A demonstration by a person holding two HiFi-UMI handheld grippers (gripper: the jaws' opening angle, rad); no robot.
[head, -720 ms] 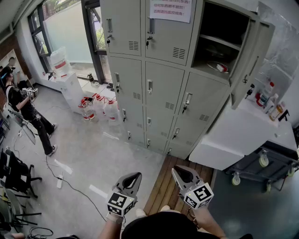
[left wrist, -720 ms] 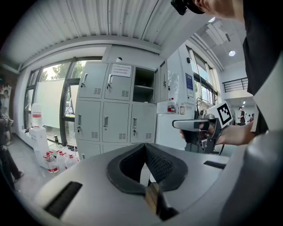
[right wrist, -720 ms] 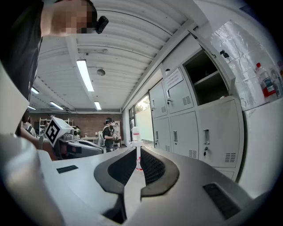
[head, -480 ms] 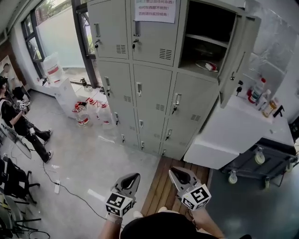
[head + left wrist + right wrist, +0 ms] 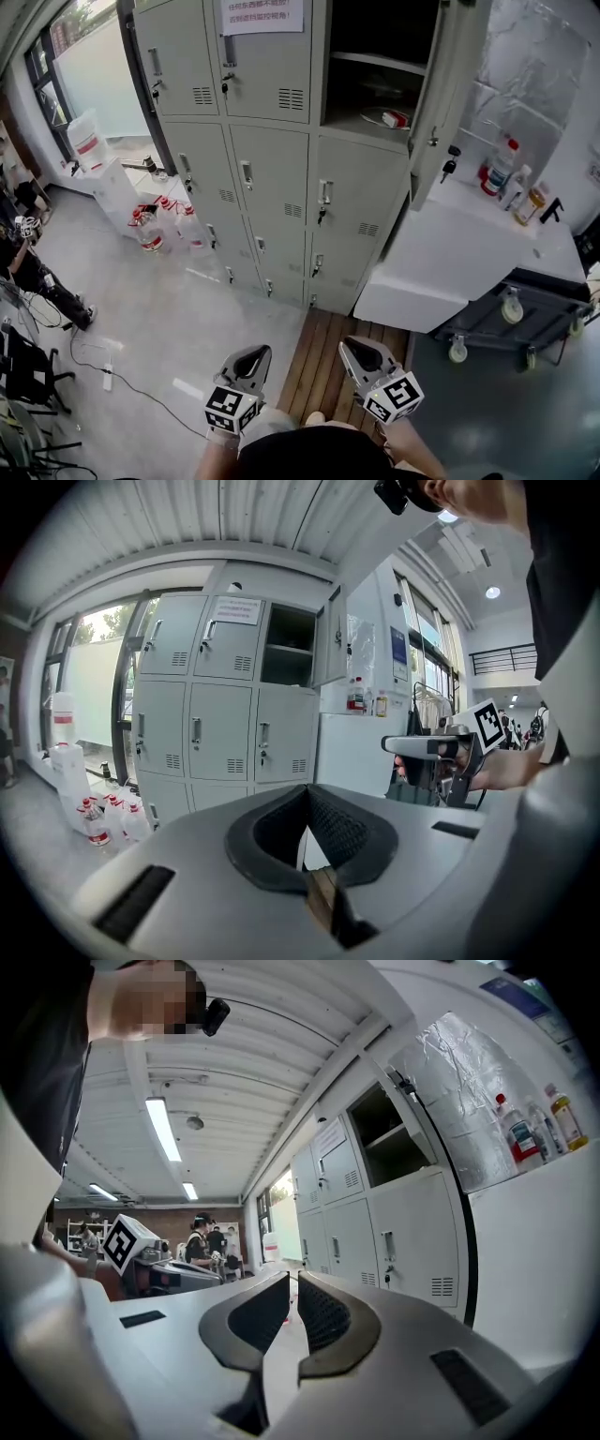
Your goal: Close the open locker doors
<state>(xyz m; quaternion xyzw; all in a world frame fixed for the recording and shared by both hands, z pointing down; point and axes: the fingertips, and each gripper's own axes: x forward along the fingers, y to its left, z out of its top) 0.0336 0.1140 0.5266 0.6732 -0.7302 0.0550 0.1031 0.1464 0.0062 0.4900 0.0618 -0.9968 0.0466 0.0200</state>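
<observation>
Faces a tall grey metal locker block [image 5: 267,141] from a little way back. Finds one tall grey metal door [image 5: 442,84] at the top right swung outward, well apart from its frame, with the dark shelved compartment [image 5: 375,47] behind it exposed and a small red-and-white item [image 5: 396,118] lying on its floor; sees every other door in view flush and shut. Holds the left hand-held gripper [image 5: 255,353] low in the foreground, near the left edge of a slatted brown wooden floor platform [image 5: 323,361], with jaws pressed together and nothing between them. Holds the right hand-held gripper [image 5: 354,349] just beside it, over that platform, with jaws likewise drawn together on nothing. Touches no locker with either. Notes a white counter [image 5: 469,258] to the right of the lockers, below the open door, bearing several plastic bottles [image 5: 499,167], and clear water jugs [image 5: 150,225] on the grey floor at the left.
</observation>
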